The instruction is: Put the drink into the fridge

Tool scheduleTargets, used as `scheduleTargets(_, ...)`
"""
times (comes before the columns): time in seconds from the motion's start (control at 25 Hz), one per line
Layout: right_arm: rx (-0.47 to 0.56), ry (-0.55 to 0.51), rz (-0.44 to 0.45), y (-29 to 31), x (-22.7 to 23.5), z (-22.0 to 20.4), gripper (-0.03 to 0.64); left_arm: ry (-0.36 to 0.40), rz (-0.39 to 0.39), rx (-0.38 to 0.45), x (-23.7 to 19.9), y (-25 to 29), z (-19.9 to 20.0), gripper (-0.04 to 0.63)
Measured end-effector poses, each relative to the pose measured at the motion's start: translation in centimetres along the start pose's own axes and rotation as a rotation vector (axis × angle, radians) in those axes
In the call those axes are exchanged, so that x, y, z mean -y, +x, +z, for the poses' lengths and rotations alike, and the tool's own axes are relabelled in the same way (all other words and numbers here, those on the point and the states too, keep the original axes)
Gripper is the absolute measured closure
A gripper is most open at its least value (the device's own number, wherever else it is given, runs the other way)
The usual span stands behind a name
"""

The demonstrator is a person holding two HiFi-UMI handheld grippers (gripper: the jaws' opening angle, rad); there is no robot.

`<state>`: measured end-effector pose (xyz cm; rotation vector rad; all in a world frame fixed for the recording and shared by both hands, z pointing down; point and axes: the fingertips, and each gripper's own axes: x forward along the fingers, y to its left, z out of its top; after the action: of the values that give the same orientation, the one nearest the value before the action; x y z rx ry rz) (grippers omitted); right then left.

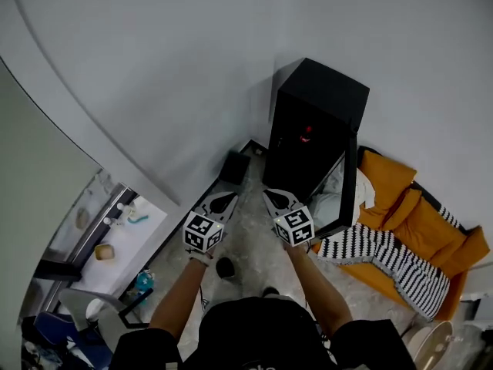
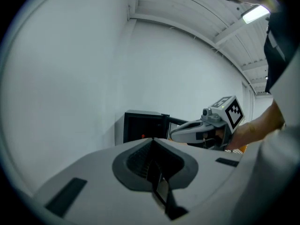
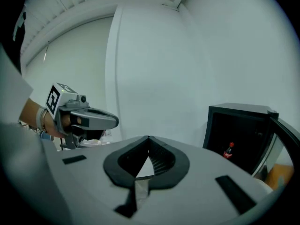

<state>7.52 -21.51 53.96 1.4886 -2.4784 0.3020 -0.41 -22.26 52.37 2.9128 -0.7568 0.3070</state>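
A black fridge [image 1: 316,122] stands against the white wall with its door [image 1: 350,187] swung open to the right. Inside it a red-capped drink bottle [image 3: 228,151] stands upright, a small red spot [image 1: 306,136] in the head view. My left gripper [image 1: 227,199] and right gripper [image 1: 271,196] hang side by side in the air in front of the fridge, apart from it. Both are shut with nothing between their jaws. The left gripper view shows the shut tips [image 2: 152,139], the fridge [image 2: 140,128] and the right gripper [image 2: 206,128]. The right gripper view shows its shut tips [image 3: 148,137] and the left gripper [image 3: 84,118].
An orange cover [image 1: 420,222] with a black-and-white striped cloth [image 1: 381,253] lies right of the fridge door. A small black box [image 1: 233,168] sits on the floor by the wall. A white table [image 1: 131,245] with small items stands at the left.
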Motion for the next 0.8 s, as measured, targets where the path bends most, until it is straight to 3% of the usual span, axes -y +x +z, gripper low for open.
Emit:
scheduleTargets(0.32,0.012,-0.026,0.099,-7.5,-2.6,-1.9,0.609,-0.026,0.146,0.034,7.6,-3.7,-0.3,0.591)
scheduleTargets(0.48,0.014,-0.019,0.118,-10.7,-3.4,-2.8,0.608,-0.033,0.177,0.031,10.7,-5.0,-0.8,0.591)
scheduleTargets(0.8,0.021,-0.044,0.155,-12.5,-5.0,-2.4,0.609,-0.039,0.214,0.033,12.7,-6.7,-0.9,0.591)
